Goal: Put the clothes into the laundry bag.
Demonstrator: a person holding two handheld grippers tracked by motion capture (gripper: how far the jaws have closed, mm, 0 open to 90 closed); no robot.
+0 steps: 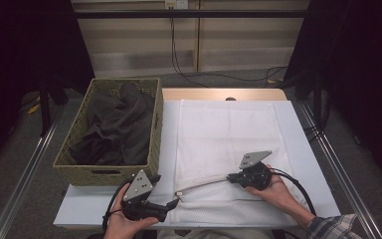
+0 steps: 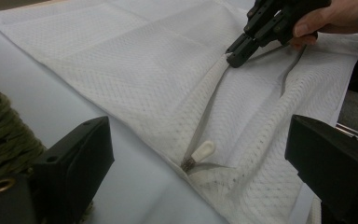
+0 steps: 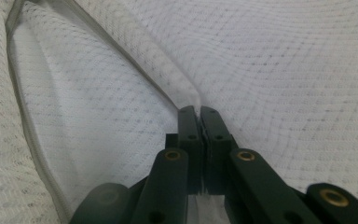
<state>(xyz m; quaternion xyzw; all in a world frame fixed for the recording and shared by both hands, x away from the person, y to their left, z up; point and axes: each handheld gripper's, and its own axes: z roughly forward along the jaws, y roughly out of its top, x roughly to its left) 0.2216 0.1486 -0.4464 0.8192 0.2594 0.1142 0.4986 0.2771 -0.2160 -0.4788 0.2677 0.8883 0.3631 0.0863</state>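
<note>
While the right gripper [image 3: 199,112] is pinching the mesh laundry bag's [image 1: 219,129] opened edge, the left gripper's [image 1: 171,204] jaws are standing wide; dark clothes [image 1: 117,129] are waiting in the basket [image 1: 104,173].

Partly hidden or cropped: mesh laundry bag [image 3: 284,65] edge pinched out of sight between right gripper [image 3: 199,112] jaws; dark clothes [image 1: 114,129] buried below basket [image 1: 107,174] rim; left gripper [image 2: 200,154] jaws cut by frame bottom.
</note>
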